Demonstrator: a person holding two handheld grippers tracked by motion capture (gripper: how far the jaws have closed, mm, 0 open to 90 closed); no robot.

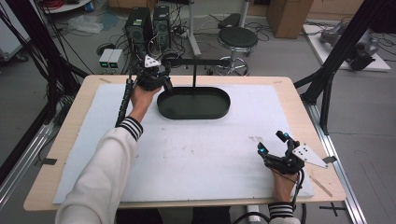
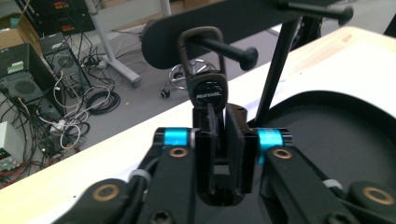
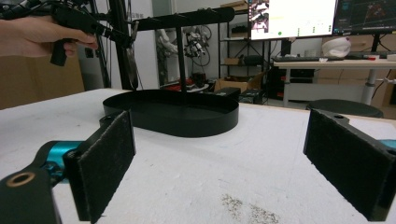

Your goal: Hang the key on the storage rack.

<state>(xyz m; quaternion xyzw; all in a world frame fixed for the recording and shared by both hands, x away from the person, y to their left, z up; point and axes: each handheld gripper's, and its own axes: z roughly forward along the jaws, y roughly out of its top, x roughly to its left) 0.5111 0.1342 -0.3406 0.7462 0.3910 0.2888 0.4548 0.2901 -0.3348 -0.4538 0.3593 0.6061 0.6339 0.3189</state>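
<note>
A black stand rises from an oval black tray (image 1: 219, 113) at the back middle of the table, with a thin post (image 2: 275, 70) and a top bar carrying pegs. A black key fob (image 2: 208, 91) hangs by its loop over one peg (image 2: 236, 52). My left gripper (image 2: 224, 119) is shut on the fob's lower end; from above it (image 1: 166, 85) is at the tray's left end, under the bar. My right gripper (image 1: 272, 142) rests at the front right of the table, jaws wide open and empty (image 3: 219, 163), facing the tray (image 3: 177, 116).
A white mat (image 1: 187, 158) covers most of the wooden table. Behind the table are a round stool (image 1: 237, 39), computer towers (image 1: 149, 25) and floor cables. Black frame struts (image 1: 336, 56) stand at the table's right side.
</note>
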